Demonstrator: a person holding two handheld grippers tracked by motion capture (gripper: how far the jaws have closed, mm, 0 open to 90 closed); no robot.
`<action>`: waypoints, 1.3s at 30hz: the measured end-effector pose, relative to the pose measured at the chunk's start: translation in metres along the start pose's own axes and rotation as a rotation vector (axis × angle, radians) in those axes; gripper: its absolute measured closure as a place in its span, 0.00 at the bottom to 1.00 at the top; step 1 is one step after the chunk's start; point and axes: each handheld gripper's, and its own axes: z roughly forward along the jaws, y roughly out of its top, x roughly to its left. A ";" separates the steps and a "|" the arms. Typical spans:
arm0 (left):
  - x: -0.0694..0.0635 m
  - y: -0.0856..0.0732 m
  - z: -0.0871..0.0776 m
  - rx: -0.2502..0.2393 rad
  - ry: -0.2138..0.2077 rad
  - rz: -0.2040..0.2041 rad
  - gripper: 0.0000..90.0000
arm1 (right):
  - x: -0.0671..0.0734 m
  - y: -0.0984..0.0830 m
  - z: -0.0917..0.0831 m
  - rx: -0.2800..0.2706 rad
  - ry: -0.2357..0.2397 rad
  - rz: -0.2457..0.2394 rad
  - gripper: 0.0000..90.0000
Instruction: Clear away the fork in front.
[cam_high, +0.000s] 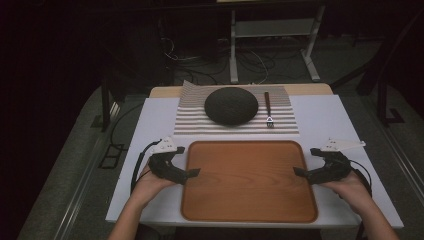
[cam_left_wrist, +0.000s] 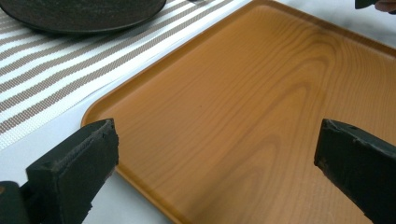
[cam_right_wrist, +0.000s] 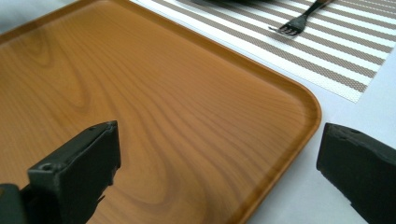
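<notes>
With both sets of jaws wide open and empty, your left gripper (cam_high: 192, 173) and right gripper (cam_high: 298, 171) flank the wooden tray (cam_high: 249, 210) lying flat on the bench (cam_high: 320, 120), so uneven bites on its thin rim could tilt it.

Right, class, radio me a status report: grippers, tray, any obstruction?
Left gripper and right gripper open, flanking rectangular wooden tray. Tray bare, untouched. Dark round plate and fork behind on striped mat. Nothing blocking.
</notes>
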 end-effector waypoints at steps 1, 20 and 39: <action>0.000 -0.001 0.000 0.002 -0.003 -0.003 0.00 | 0.000 0.000 0.000 0.001 -0.003 0.001 0.00; -0.001 -0.006 0.002 0.019 -0.005 0.007 0.00 | -0.016 0.013 0.011 0.094 -0.029 0.081 0.00; 0.000 -0.006 0.004 0.021 -0.005 0.004 0.00 | -0.024 0.044 0.035 0.129 -0.067 0.042 0.01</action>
